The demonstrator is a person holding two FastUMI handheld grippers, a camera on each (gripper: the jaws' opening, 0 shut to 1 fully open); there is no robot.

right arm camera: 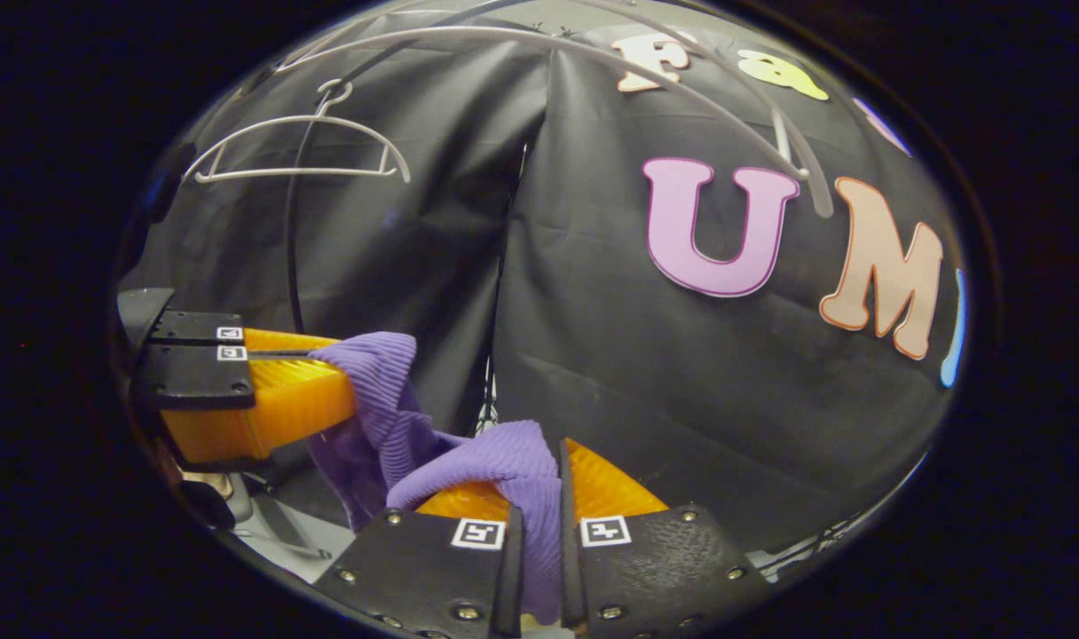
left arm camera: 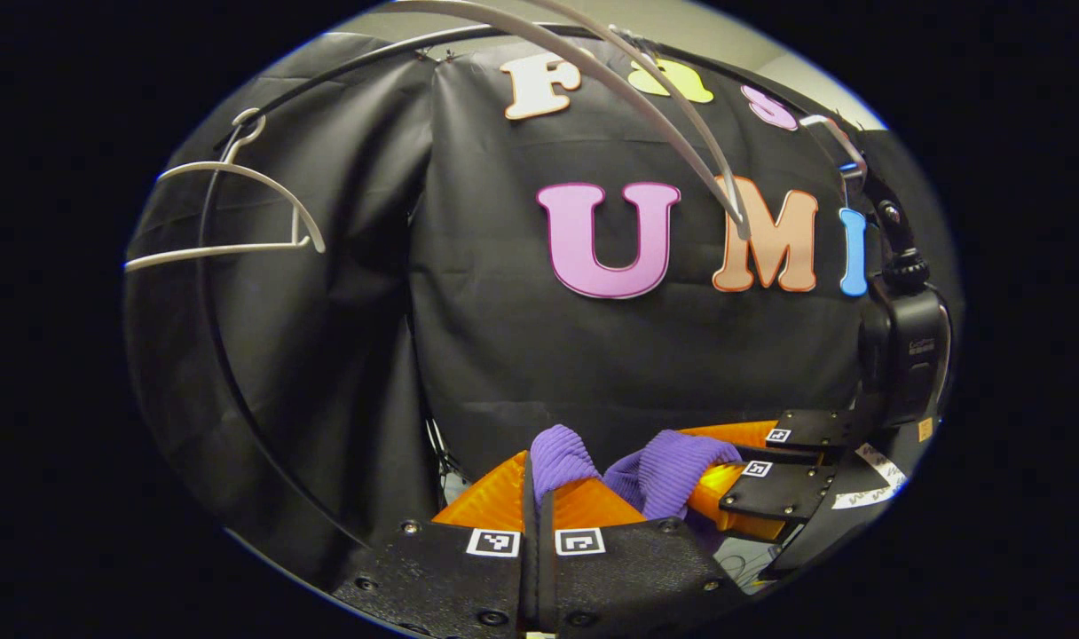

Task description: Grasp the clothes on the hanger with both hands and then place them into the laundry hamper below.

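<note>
Left gripper (left arm camera: 539, 497), right gripper (right arm camera: 539, 497) both clamped on purple ribbed garment (right arm camera: 397, 417), jaws nearly closed; we keep both pinches firm, lower together toward hamper

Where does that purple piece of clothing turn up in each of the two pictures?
Left gripper view: the purple garment sits at bottom centre, pinched in the near claw.
Right gripper view: it hangs lower left to bottom centre, between both claws.
Shared landmark: the empty white hanger, upper left in both.

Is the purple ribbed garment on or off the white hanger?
Off: the white hanger hangs bare while both tools pinch the purple ribbed garment.
</note>
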